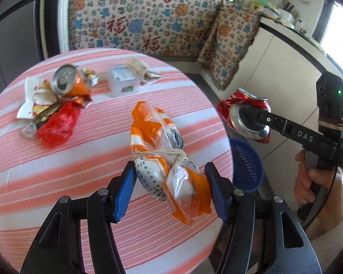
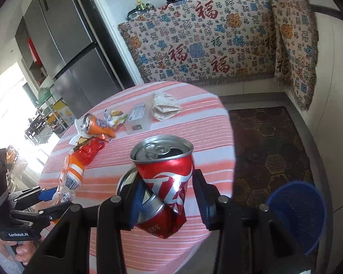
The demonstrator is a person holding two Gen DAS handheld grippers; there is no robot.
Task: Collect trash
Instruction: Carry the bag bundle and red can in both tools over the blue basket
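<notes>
My left gripper (image 1: 170, 182) is shut on an orange-and-white plastic bag bundle (image 1: 153, 137) tied with string, lifted above the round pink-striped table (image 1: 57, 182). In the right wrist view the same left gripper (image 2: 50, 198) and bag bundle (image 2: 73, 171) show at the lower left. My right gripper (image 2: 169, 198) is shut on a crushed red can (image 2: 164, 166), held over the table's right edge. The left wrist view shows that red can (image 1: 244, 101) in the right gripper (image 1: 249, 118), with a hand on the handle. A blue mesh basket (image 2: 297, 212) stands on the floor, below and right of the can.
On the table's far side lie an orange can (image 1: 67, 82), a red plastic bag (image 1: 57, 125), white wrappers (image 1: 34, 96), a clear plastic box (image 1: 123, 80) and crumpled paper (image 1: 141, 68). The blue basket (image 1: 247, 166) sits by the table edge. A dark floor mat (image 2: 267, 141) lies beyond.
</notes>
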